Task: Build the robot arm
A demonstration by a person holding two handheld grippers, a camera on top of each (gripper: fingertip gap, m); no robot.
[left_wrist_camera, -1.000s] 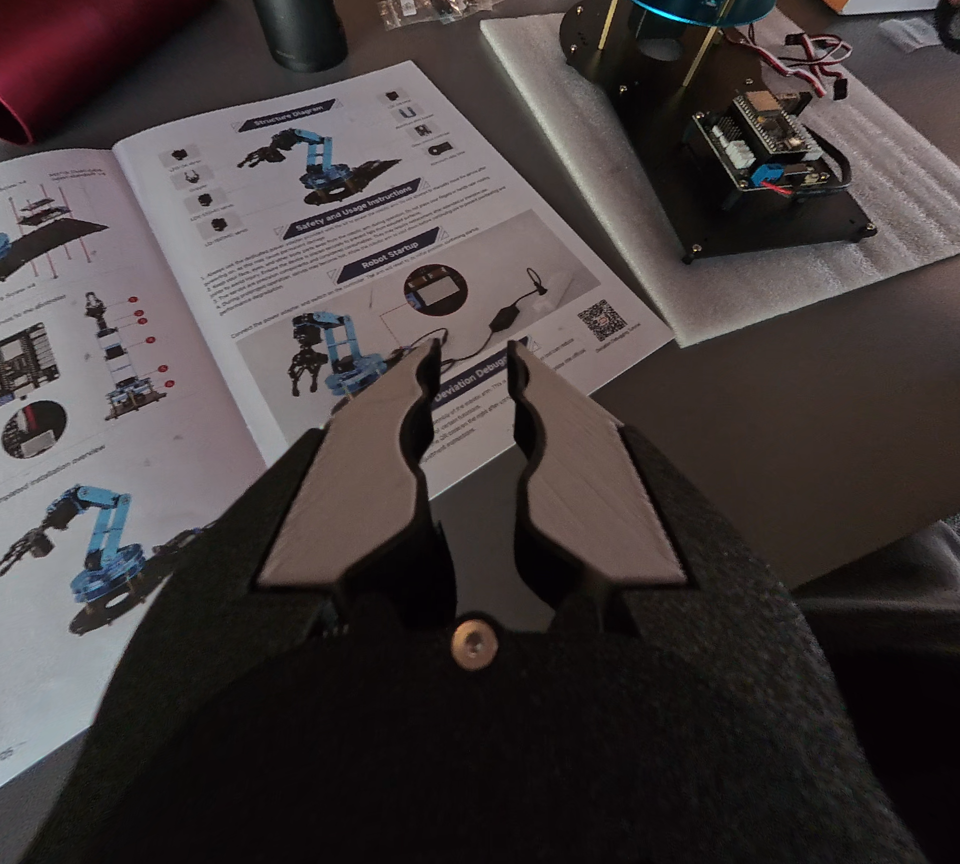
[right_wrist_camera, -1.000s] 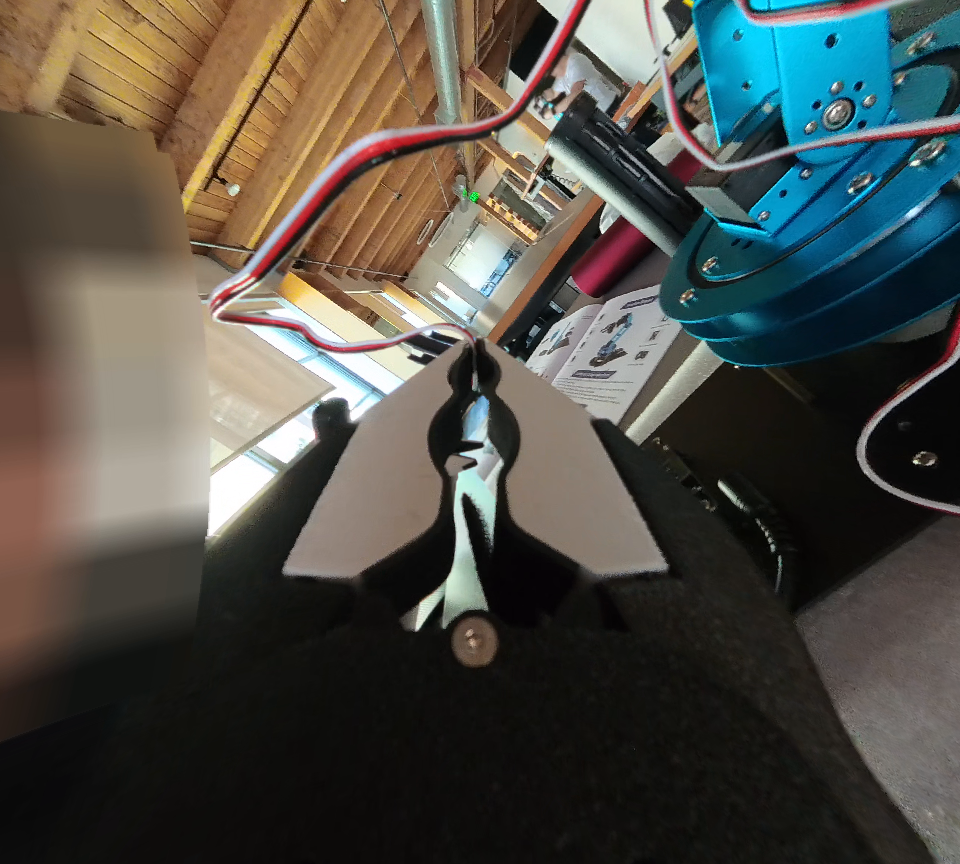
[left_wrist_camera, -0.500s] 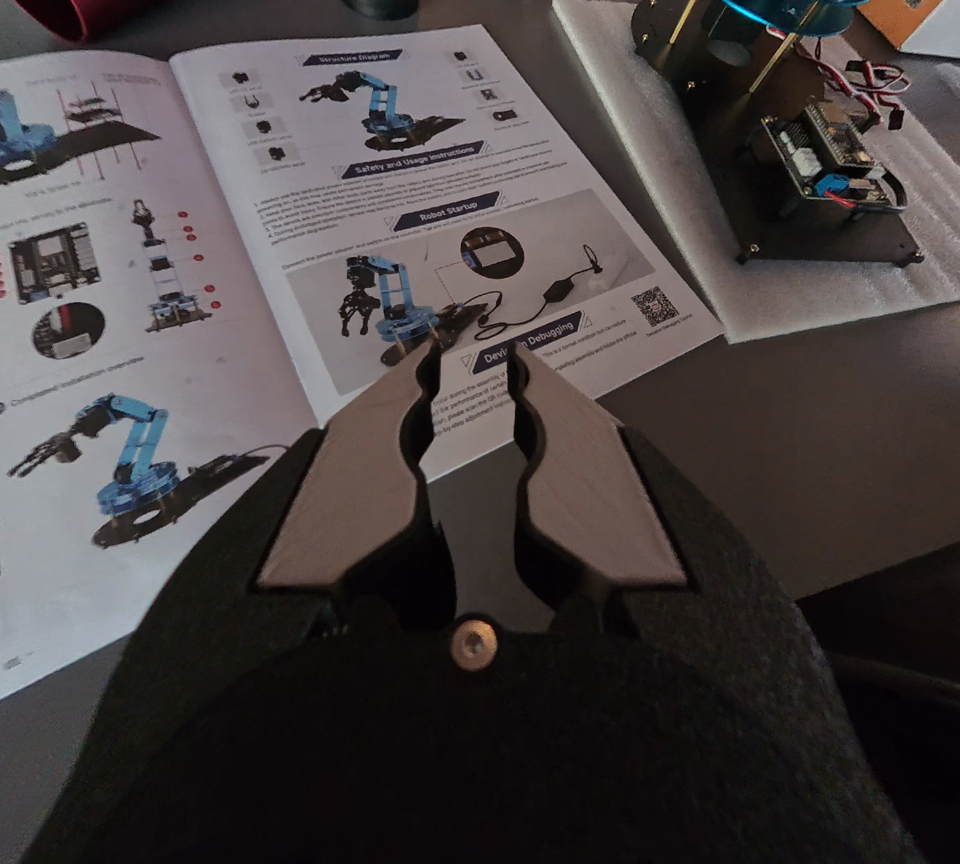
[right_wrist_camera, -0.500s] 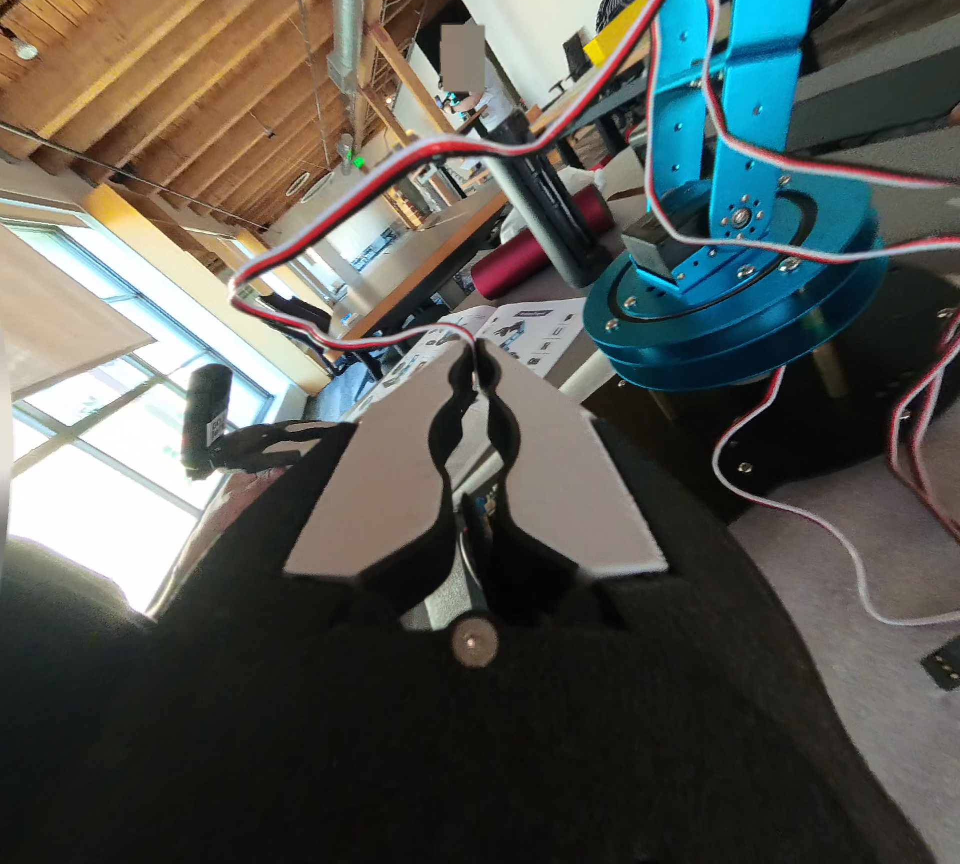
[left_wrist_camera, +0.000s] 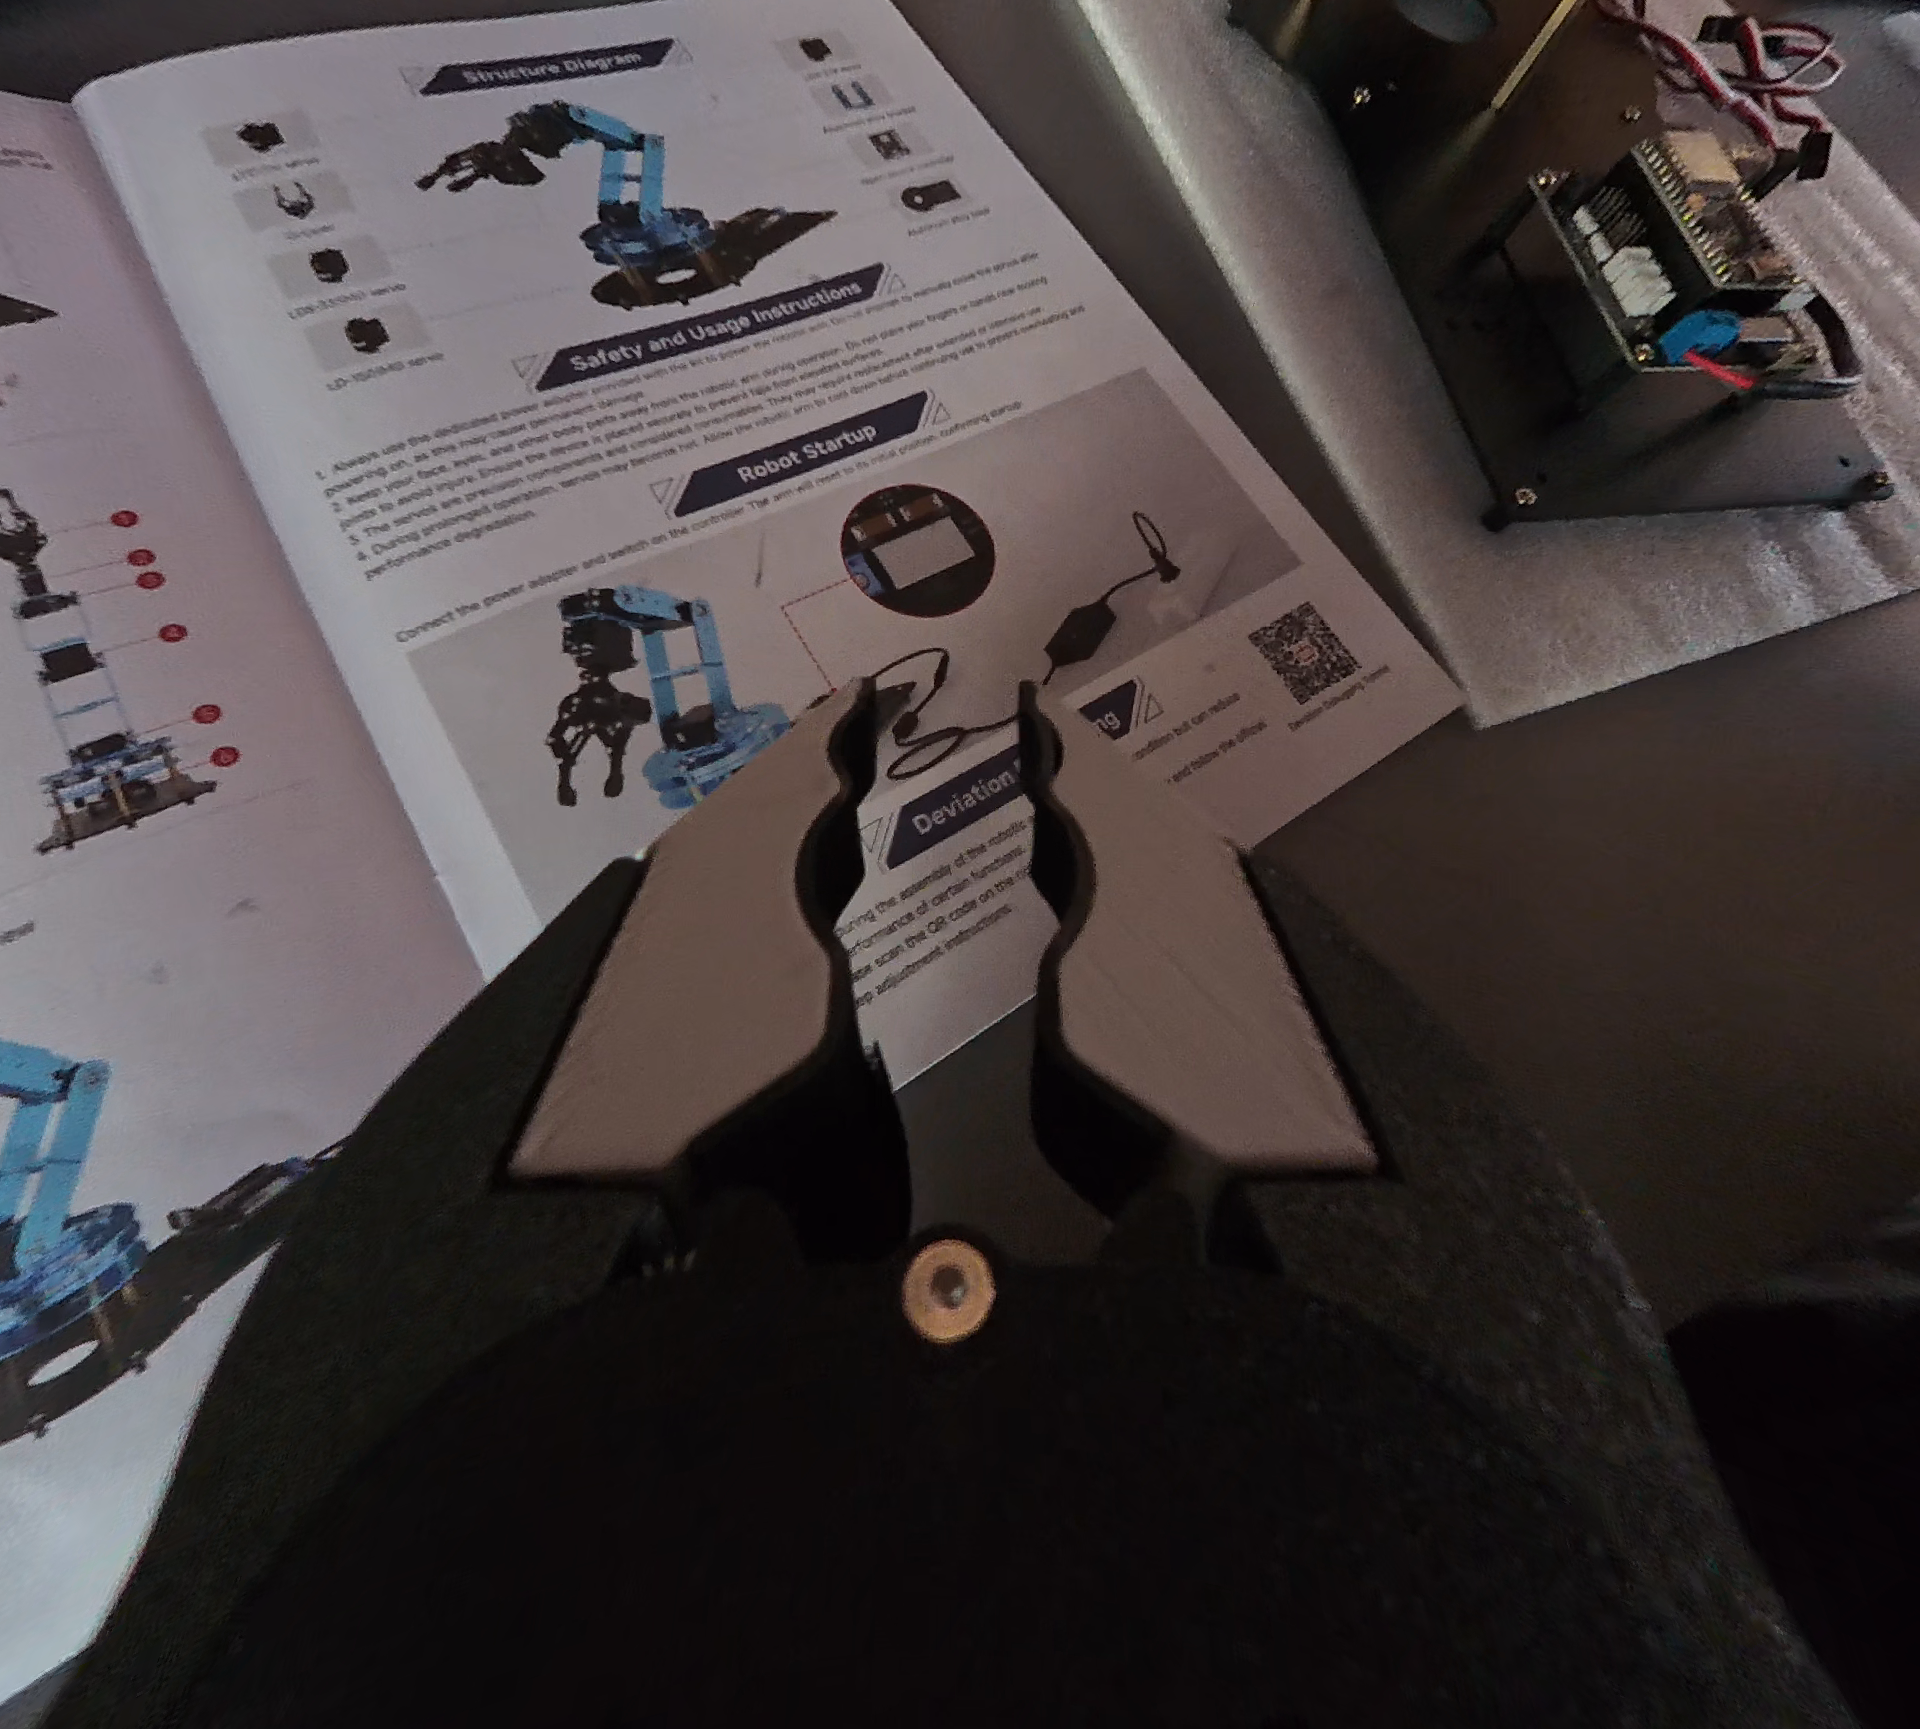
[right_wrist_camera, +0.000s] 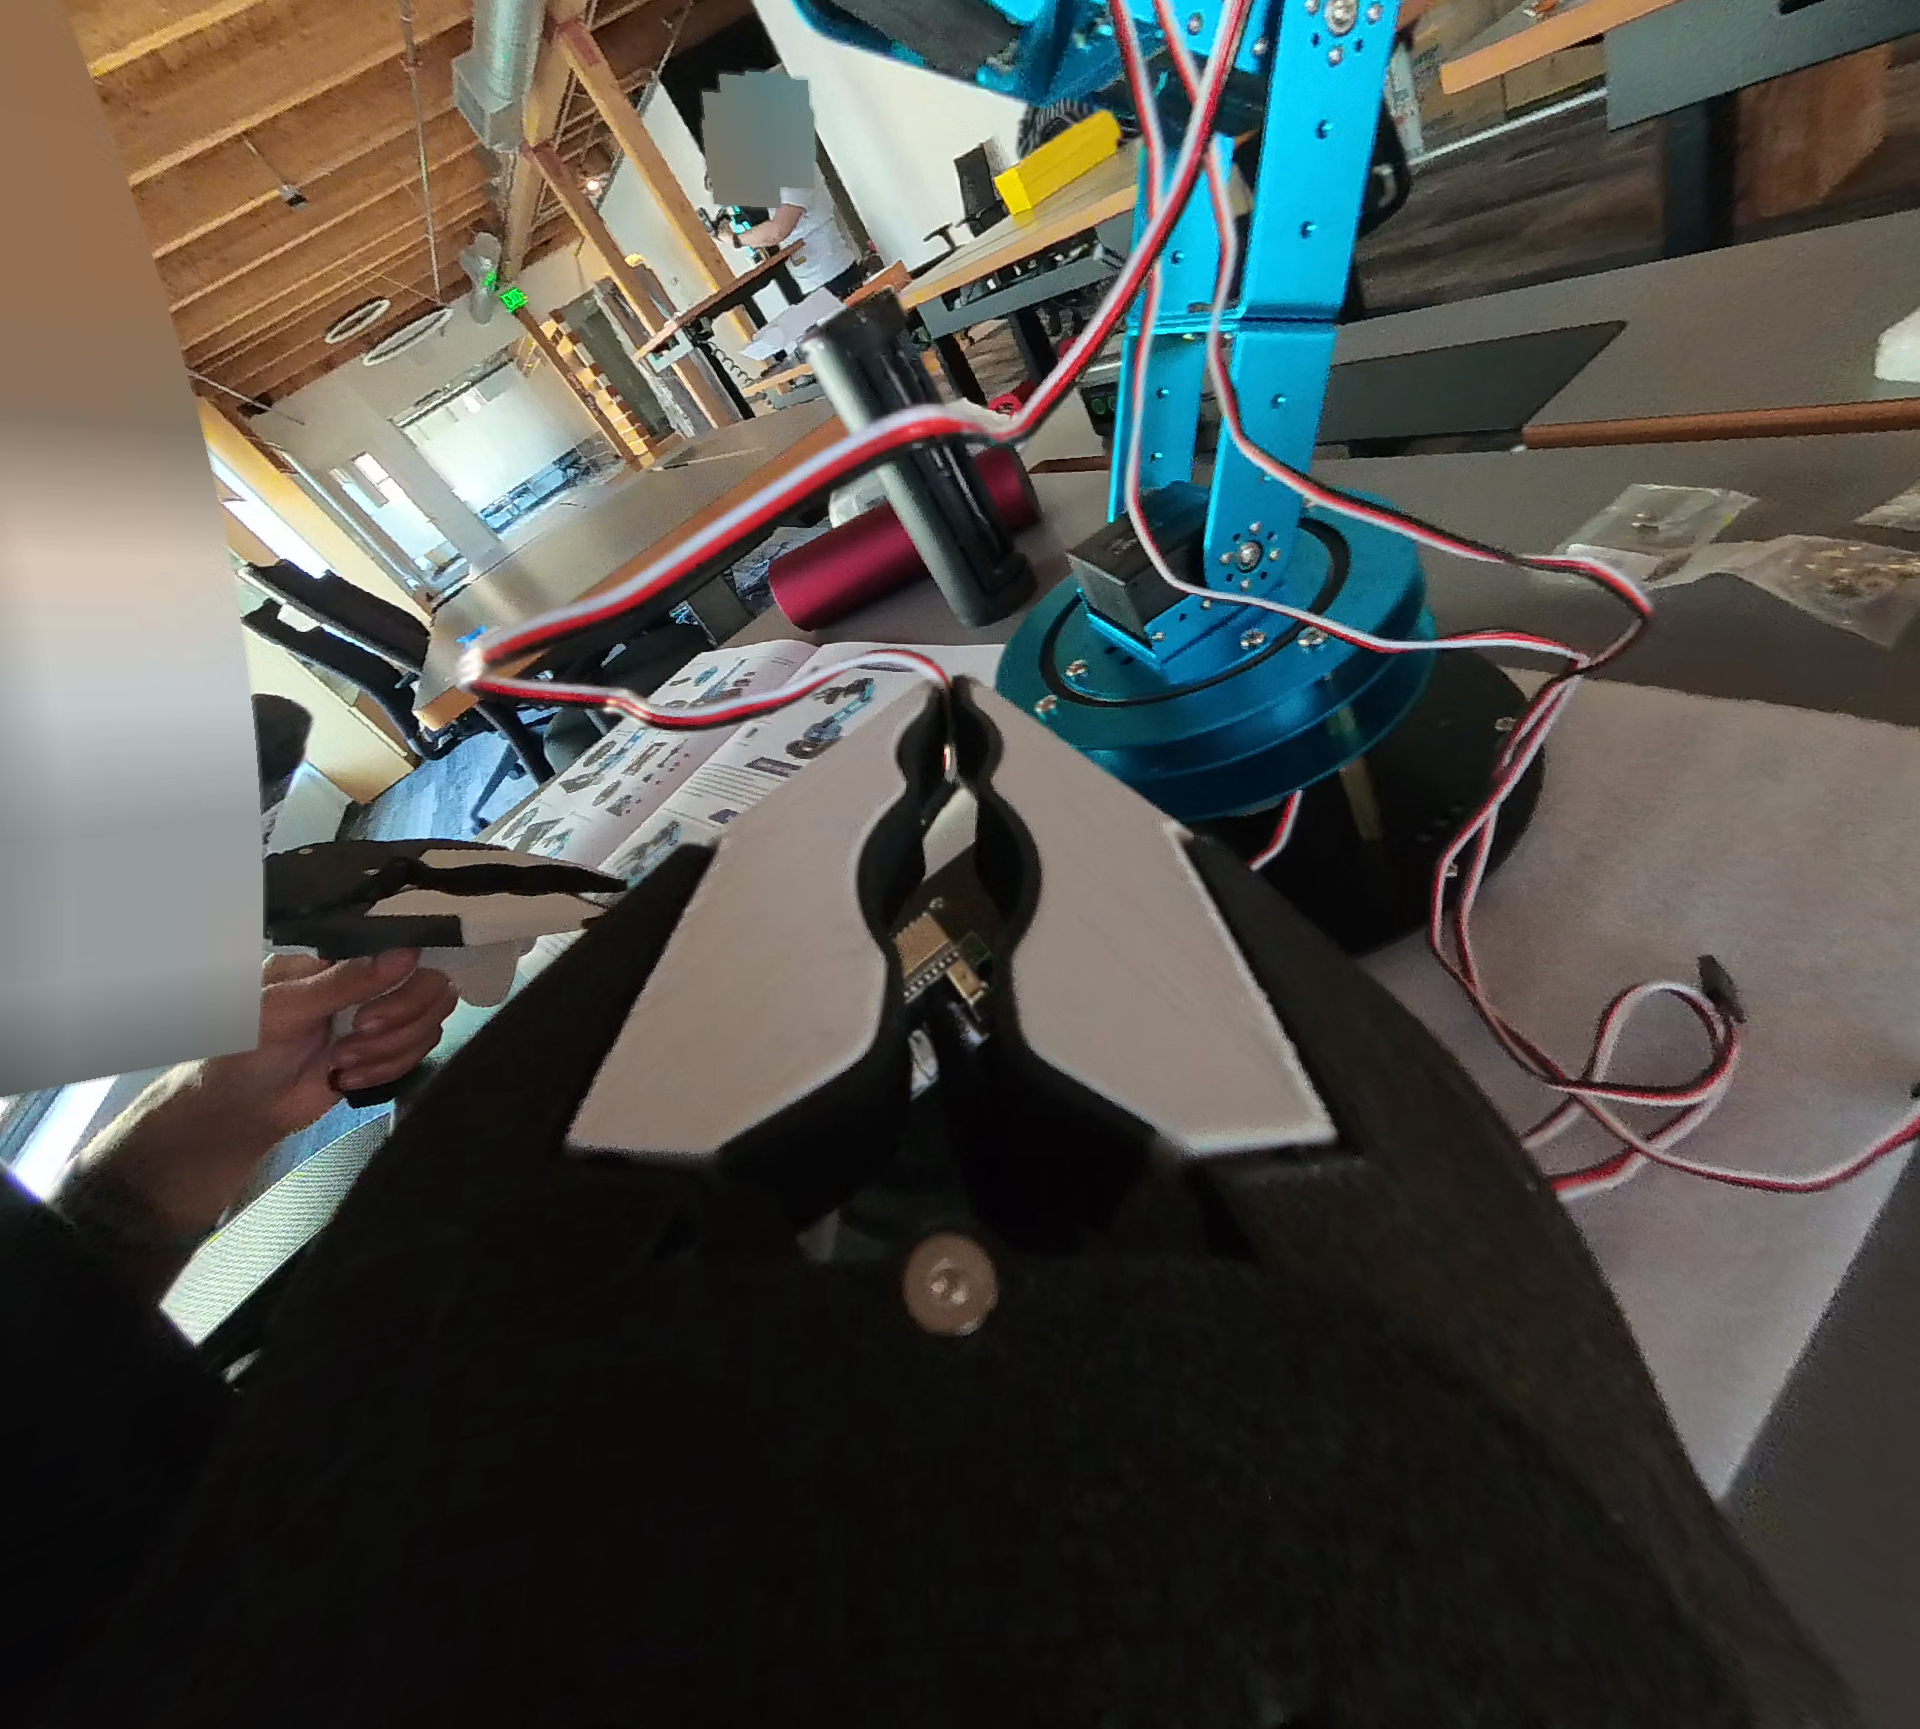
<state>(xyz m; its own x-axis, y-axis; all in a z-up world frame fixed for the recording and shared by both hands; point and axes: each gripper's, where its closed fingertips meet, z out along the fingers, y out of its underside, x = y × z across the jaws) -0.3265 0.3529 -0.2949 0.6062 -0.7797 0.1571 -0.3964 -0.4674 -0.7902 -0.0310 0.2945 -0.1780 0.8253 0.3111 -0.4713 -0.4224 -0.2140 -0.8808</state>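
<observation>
Fingers apart and holding nothing, the left gripper [left_wrist_camera: 940, 703] hovers over the open manual [left_wrist_camera: 665, 391], which lies flat for reading. Farther right, the right gripper [right_wrist_camera: 951, 692] pinches a servo wire [right_wrist_camera: 727, 526] near the blue robot arm [right_wrist_camera: 1236, 391]; from the tips the wire runs left, then loops back right up to the arm.

Bare grey table [left_wrist_camera: 1558, 900] lies open at right of the left wrist view. Upper right, the blue robot arm kit [right_wrist_camera: 1226, 599] on foam sheet [left_wrist_camera: 1621, 619] blocks passage; its servo wires [right_wrist_camera: 727, 536] loop across mid-frame.
</observation>
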